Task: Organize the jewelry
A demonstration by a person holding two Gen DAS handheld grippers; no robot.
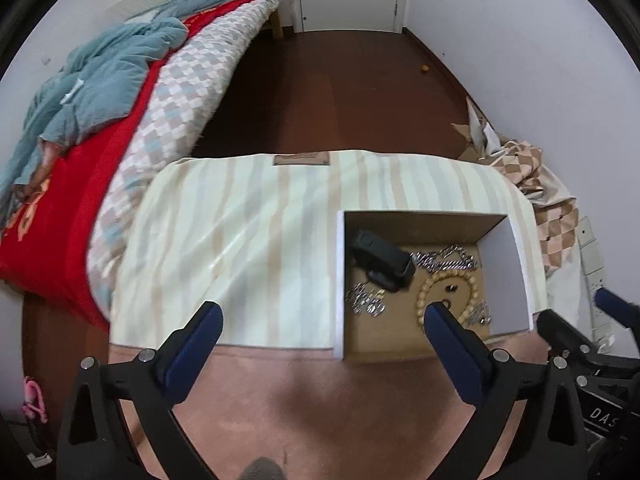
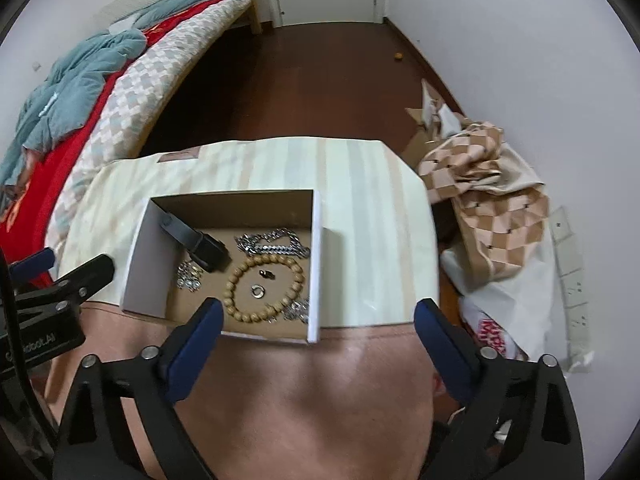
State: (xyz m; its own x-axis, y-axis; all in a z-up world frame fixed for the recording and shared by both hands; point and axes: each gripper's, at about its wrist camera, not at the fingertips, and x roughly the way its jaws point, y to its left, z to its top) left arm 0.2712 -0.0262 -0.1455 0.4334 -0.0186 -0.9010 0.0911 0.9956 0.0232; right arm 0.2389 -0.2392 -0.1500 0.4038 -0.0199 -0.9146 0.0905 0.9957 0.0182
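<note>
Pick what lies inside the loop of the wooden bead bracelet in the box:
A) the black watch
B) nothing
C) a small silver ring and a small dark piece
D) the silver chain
C: in the right wrist view a small silver ring and a small dark piece lie inside the bead bracelet, while the black watch and silver chain lie outside it in the box.

Open-topped cardboard box (image 2: 316,240) reachable from above, its floor crowded by a black case (image 2: 204,250) at the left, silver chain (image 2: 276,245) at the back, bead bracelet (image 2: 264,290) centrally, striped cloth (image 1: 240,248) left bare beside the box.
</note>
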